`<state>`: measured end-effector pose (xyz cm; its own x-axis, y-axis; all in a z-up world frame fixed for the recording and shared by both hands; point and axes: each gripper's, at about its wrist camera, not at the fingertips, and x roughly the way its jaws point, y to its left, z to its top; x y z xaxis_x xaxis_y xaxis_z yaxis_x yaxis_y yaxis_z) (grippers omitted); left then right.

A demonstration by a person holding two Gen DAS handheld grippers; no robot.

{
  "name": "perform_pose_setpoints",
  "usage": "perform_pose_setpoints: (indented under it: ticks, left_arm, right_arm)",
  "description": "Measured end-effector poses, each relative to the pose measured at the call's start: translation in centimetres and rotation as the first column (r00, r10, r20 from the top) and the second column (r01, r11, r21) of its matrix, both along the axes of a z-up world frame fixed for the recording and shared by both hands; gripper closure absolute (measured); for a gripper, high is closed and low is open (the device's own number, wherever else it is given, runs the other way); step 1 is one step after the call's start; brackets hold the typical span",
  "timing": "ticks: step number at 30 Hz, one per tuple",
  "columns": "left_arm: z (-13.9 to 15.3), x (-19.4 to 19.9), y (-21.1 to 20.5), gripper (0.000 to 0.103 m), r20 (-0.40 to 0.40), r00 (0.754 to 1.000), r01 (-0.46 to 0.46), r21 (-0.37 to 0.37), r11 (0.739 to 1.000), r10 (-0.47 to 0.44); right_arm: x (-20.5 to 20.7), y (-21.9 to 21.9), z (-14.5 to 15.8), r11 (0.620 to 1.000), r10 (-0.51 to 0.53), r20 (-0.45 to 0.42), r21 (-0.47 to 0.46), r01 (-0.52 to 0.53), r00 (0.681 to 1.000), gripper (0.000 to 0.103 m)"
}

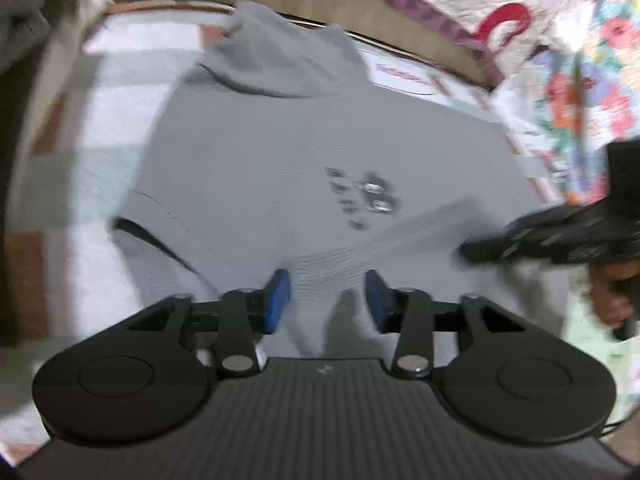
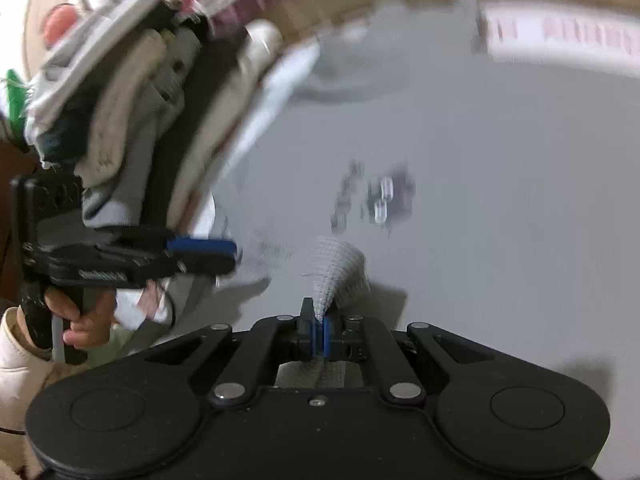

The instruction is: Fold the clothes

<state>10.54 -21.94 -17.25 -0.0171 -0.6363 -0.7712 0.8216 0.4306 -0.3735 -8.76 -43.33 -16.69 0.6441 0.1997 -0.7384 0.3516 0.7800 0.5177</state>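
**Hem pinched, other jaws waiting**

The right gripper (image 2: pixel 320 330) is clamped on a peak of the grey sweater (image 1: pixel 304 160), which is spread on the bed, presumably for folding. The left gripper (image 1: pixel 327 300) is held wide apart over the hem, empty.

heavy motion blur, perhaps indoor lighting

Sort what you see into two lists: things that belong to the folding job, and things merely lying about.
Belongs to the job:
grey sweater
left gripper, open
right gripper, shut on sweater fabric

Lying about:
pile of clothes
floral fabric
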Motion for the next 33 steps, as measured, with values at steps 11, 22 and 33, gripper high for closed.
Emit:
perform_pose_setpoints:
  ticks: [11,22,33]
  left_arm:
    - [-1.2,3.8,1.6,0.034,-0.409,0.908,-0.187,-0.196,0.963,0.093]
    - [-3.0,3.0,0.7,0.029,-0.561,0.827,-0.161,-0.178,0.971,0.035]
    - [-3.5,2.6,-0.4,0.021,-0.501,0.862,-0.139,-0.090,0.986,0.075]
  right_arm:
    - [1.3,-2.1,5.5,0.940,-0.043,0.097,-0.333,0.073,0.994,0.097]
    - [3.9,-3.4,7.5,0.895,-0.036,0.108,-0.439,0.080,0.994,0.097]
    - [5.2,-6.1,9.4,0.867,-0.049,0.169,-0.482,0.126,0.984,0.097]
